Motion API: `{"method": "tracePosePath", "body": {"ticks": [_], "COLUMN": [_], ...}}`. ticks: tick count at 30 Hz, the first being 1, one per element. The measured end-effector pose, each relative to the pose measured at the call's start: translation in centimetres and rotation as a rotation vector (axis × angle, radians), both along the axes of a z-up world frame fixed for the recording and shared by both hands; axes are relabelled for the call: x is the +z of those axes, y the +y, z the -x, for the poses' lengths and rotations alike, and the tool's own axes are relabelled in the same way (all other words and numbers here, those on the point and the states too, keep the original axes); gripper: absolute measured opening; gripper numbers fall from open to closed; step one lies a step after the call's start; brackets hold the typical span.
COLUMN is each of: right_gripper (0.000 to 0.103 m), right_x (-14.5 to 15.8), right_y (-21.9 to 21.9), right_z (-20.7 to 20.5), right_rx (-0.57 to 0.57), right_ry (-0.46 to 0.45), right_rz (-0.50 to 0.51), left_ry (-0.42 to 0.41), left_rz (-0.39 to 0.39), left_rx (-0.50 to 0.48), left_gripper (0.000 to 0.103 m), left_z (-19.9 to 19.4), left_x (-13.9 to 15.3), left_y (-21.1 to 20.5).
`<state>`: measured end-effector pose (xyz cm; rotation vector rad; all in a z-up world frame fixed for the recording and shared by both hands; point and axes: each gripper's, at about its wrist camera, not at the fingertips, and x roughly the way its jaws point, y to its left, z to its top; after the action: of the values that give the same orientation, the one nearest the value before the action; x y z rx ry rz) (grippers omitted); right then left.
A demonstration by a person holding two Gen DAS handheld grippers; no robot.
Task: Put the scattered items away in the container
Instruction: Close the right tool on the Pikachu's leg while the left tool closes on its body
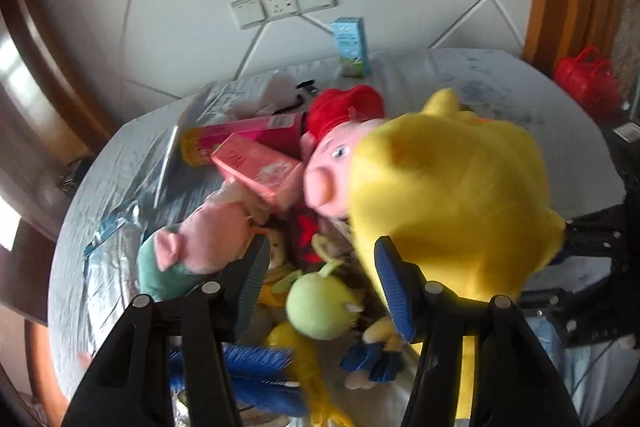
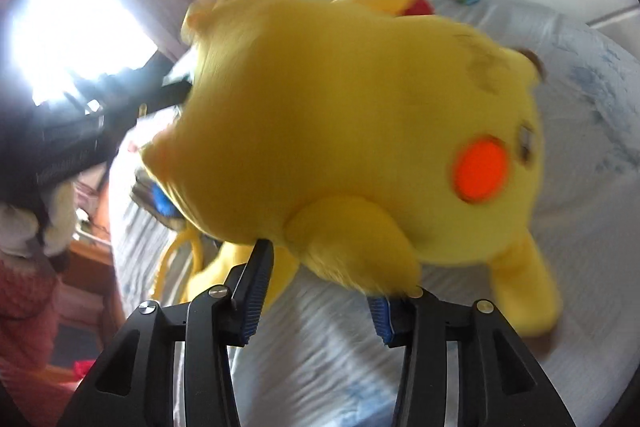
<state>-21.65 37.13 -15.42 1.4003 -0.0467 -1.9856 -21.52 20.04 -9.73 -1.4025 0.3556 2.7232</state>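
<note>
My right gripper [image 2: 320, 291] clamped on yellow plush [image 2: 360, 131] arm, plush fills view above pads, left gripper [image 1: 320, 283] part open, holding nthg, plush to its right.

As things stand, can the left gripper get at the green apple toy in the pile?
Probably yes: the green apple toy lies uncovered just beyond the left gripper; the yellow plush crowds only its right finger.

Yellow plush toy [image 2: 360, 131] just ahead of right gripper [image 2: 320, 287]: matt, fuzzy fabric. Gripper fingers [image 2: 256, 291]: black matt plastic, ribbed blue pads. Pink box [image 1: 260, 169] beyond left gripper [image 1: 324, 287]: glossy card. Table cover [image 2: 580, 187] beneath: wrinkled cloth.
</note>
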Motion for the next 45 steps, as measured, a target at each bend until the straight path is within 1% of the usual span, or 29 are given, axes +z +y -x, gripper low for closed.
{"method": "tracePosePath", "body": {"ticks": [1,2,3,4,5,6,7,8,9,11,12,13,14,15,16,18,19,20,22,23,26,30,33,36,38,41,43,45], "right_gripper": [0.045,0.045,0.045,0.045,0.045,0.045,0.045,0.046,0.046,0.052,0.061,0.082,0.095,0.102,0.102,0.101,0.093,0.087,0.066,0.065,0.065,0.064,0.064,0.064,0.064,0.064,0.066,0.067], "right_x": [-0.3,-0.6,-0.6,-0.2,0.1,0.7,1.4,2.0,2.7,4.1,4.4,4.7,5.0,5.3,5.6,4.9,4.4,4.0,3.1,2.8,1.3,-1.3,-2.5,-3.6,-4.2,-5.3,-5.4,-5.4], "right_y": [-0.6,-1.2,-1.0,-0.5,0.0,0.8,1.6,2.4,3.4,5.5,6.3,7.1,7.8,8.6,9.4,10.2,10.4,10.2,9.9,10.3,10.5,9.7,9.5,9.3,9.0,8.5,8.1,7.8], "right_z": [-0.5,-1.0,-1.5,-1.9,-2.2,-2.5,-2.8,-3.1,-3.3,-3.8,-4.0,-4.2,-4.3,-4.5,-4.7,-4.2,-3.8,-3.4,-2.5,-2.2,-1.4,-0.6,0.0,1.0,1.4,2.4,2.4,2.3], "right_rx": [-0.009,-0.019,-0.031,-0.044,-0.056,-0.073,-0.089,-0.106,-0.129,-0.175,-0.192,-0.208,-0.225,-0.241,-0.258,-0.264,-0.266,-0.262,-0.254,-0.246,-0.215,-0.136,-0.124,-0.131,-0.125,-0.125,-0.129,-0.132], "right_ry": [0.005,0.010,0.016,0.024,0.033,0.054,0.075,0.097,0.122,0.171,0.197,0.222,0.247,0.273,0.298,0.285,0.276,0.269,0.255,0.242,0.201,0.178,0.169,0.167,0.160,0.148,0.163,0.179], "right_rz": [-0.033,-0.067,-0.077,-0.078,-0.079,-0.097,-0.116,-0.135,-0.145,-0.163,-0.172,-0.181,-0.190,-0.199,-0.208,-0.202,-0.202,-0.210,-0.227,-0.226,-0.203,-0.271,-0.266,-0.247,-0.232,-0.222,-0.229,-0.237], "left_ry": [-0.011,-0.009,-0.005,-0.002,0.001,0.016,0.030,0.045,0.048,0.056,0.065,0.075,0.082,0.090,0.094,0.109,0.119,0.119,0.106,0.100,0.081,0.054,0.040,0.067,0.103,0.137,0.121,0.095], "left_rz": [-0.008,-0.046,-0.087,-0.128,-0.169,-0.188,-0.200,-0.211,-0.215,-0.208,-0.194,-0.180,-0.169,-0.158,-0.153,-0.131,-0.117,-0.104,-0.108,-0.111,-0.113,-0.102,-0.124,-0.159,-0.158,-0.145,-0.126,-0.150], "left_rx": [0.028,0.045,0.062,0.078,0.094,0.101,0.100,0.097,0.098,0.109,0.116,0.124,0.129,0.134,0.137,0.147,0.152,0.159,0.157,0.156,0.153,0.158,0.175,0.153,0.124,0.112,0.124,0.132], "left_gripper": [0.054,0.054,0.056,0.060,0.076,0.092,0.097,0.100,0.100,0.100,0.100,0.100,0.100,0.100,0.100,0.100,0.100,0.100,0.100,0.100,0.100,0.100,0.100,0.099,0.099,0.099,0.099,0.099], "left_z": [0.0,-0.4,-0.9,-1.4,-1.8,-2.4,-3.0,-3.5,-3.8,-4.4,-4.8,-5.2,-5.7,-6.2,-6.5,-7.2,-7.5,-7.7,-8.2,-8.3,-8.3,-8.0,-7.2,-6.9,-6.9,-6.5,-6.0,-5.9], "left_x": [-0.3,-0.3,-0.2,-0.2,-0.1,0.1,0.2,0.4,0.4,0.4,0.3,0.2,0.1,0.0,-0.2,-0.7,-1.0,-1.3,-1.8,-2.0,-2.5,-3.8,-4.6,-3.2,-1.8,-0.7,-1.1,-1.8], "left_y": [-0.6,-0.9,-1.1,-1.4,-1.7,-1.5,-1.0,-0.5,0.0,1.1,1.6,2.0,2.4,2.8,3.1,3.7,4.0,4.3,4.5,4.5,4.8,5.2,4.9,5.0,5.4,5.7,5.5,4.9]}}
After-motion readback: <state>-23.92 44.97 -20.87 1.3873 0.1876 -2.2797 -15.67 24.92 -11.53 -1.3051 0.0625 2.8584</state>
